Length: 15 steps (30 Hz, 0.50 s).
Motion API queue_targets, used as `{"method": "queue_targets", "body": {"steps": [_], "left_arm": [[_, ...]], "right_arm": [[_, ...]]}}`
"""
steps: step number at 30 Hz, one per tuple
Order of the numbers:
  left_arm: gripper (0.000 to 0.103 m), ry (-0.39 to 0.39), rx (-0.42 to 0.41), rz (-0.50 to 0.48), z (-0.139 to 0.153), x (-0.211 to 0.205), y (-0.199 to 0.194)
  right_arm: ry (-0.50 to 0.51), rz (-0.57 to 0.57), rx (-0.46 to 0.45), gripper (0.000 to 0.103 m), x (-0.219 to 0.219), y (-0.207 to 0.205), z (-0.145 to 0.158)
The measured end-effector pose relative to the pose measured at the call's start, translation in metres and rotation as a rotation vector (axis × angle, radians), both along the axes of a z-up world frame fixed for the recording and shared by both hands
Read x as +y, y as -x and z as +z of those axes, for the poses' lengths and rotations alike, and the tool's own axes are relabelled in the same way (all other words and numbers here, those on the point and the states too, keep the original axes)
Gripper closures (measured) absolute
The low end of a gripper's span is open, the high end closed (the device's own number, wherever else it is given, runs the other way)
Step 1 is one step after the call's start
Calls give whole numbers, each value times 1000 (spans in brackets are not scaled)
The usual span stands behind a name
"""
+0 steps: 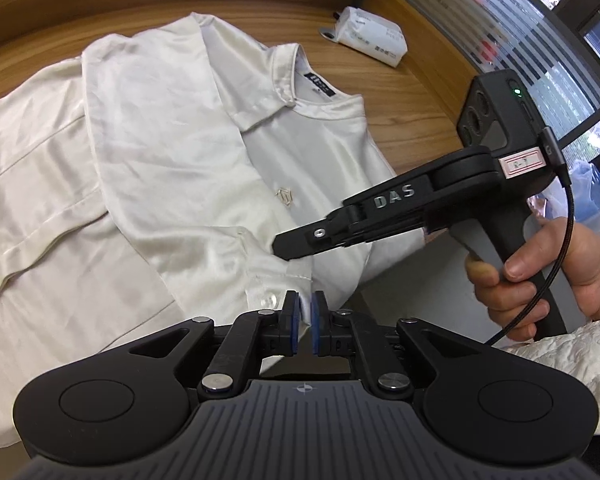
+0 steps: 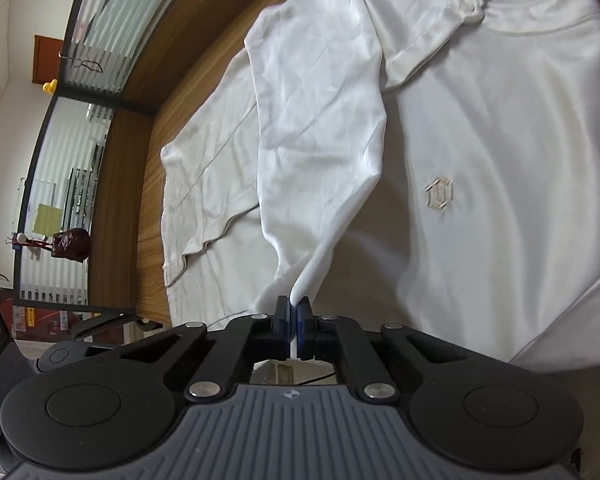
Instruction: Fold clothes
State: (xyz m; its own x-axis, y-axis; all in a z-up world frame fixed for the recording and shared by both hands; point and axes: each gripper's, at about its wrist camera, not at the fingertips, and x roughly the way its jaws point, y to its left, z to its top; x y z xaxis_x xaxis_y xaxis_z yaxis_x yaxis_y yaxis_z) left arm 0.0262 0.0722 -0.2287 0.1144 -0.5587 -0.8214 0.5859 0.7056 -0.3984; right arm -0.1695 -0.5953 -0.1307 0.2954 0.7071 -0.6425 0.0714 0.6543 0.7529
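While the white shirt (image 1: 172,128) lies spread on the wooden table (image 1: 400,92), collar at 12 o'clock, your left gripper (image 1: 305,312) has its jaws clamped on the buttoned sleeve cuff (image 1: 276,284) at 6 o'clock; your right gripper (image 2: 294,312) pinches a sleeve fold likewise. Judged step: folding the sleeve across the chest logo (image 2: 439,193); next, lay it flat, then release
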Motion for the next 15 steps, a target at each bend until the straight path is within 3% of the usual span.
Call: {"method": "queue_targets", "body": {"steps": [3, 10, 15], "left_arm": [[66, -1, -3, 25, -16, 30, -16], [65, -80, 25, 187, -43, 78, -59], [65, -101, 14, 276, -42, 97, -74]], "right_arm": [[36, 2, -13, 101, -8, 2, 5], [152, -48, -12, 101, -53, 13, 3], [197, -128, -17, 101, -84, 15, 6]]}}
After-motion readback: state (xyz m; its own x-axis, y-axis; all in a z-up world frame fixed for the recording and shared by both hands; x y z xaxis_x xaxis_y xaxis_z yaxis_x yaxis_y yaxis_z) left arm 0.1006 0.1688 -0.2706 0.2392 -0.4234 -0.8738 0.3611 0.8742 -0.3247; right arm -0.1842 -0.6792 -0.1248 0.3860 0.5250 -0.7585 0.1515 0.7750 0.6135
